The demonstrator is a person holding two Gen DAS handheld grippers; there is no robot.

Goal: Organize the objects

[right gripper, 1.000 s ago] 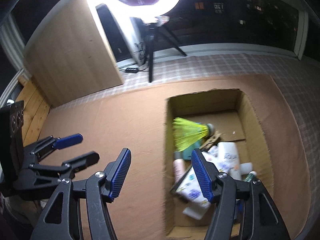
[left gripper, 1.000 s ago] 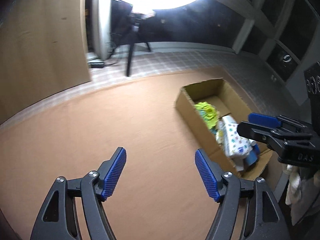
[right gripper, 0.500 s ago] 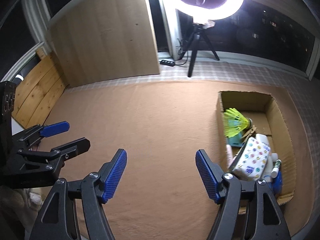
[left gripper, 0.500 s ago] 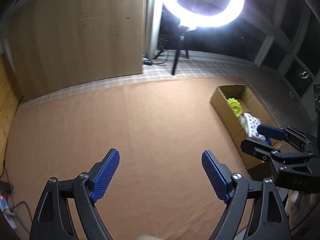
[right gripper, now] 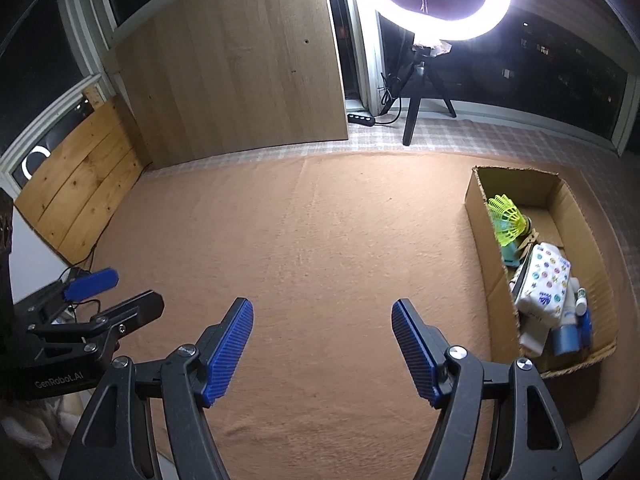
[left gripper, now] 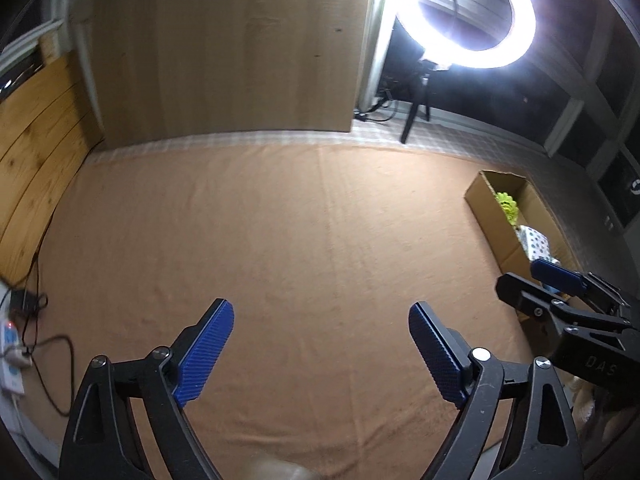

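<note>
A cardboard box point(right gripper: 482, 220) stands on the right of the brown cloth point(right gripper: 320, 240). It holds a yellow-green shuttlecock point(right gripper: 505, 216), a white dotted pack point(right gripper: 542, 284), a blue tape roll point(right gripper: 565, 339) and small bottles. The box also shows in the left wrist view point(left gripper: 494, 220). My left gripper point(left gripper: 320, 354) is open and empty above the cloth. My right gripper point(right gripper: 322, 350) is open and empty, left of the box. Each gripper shows in the other's view: the right one point(left gripper: 532, 288), the left one point(right gripper: 108, 294).
A lit ring light point(right gripper: 440, 4) on a tripod stands at the back. A wooden board point(right gripper: 240, 80) leans at the back left. Wood planks point(right gripper: 76, 196) line the left. A power strip and cables point(left gripper: 12, 344) lie at the cloth's left edge.
Both grippers have pulled back and away from the box, which now looks smaller and farther right. Both stay open and empty.
</note>
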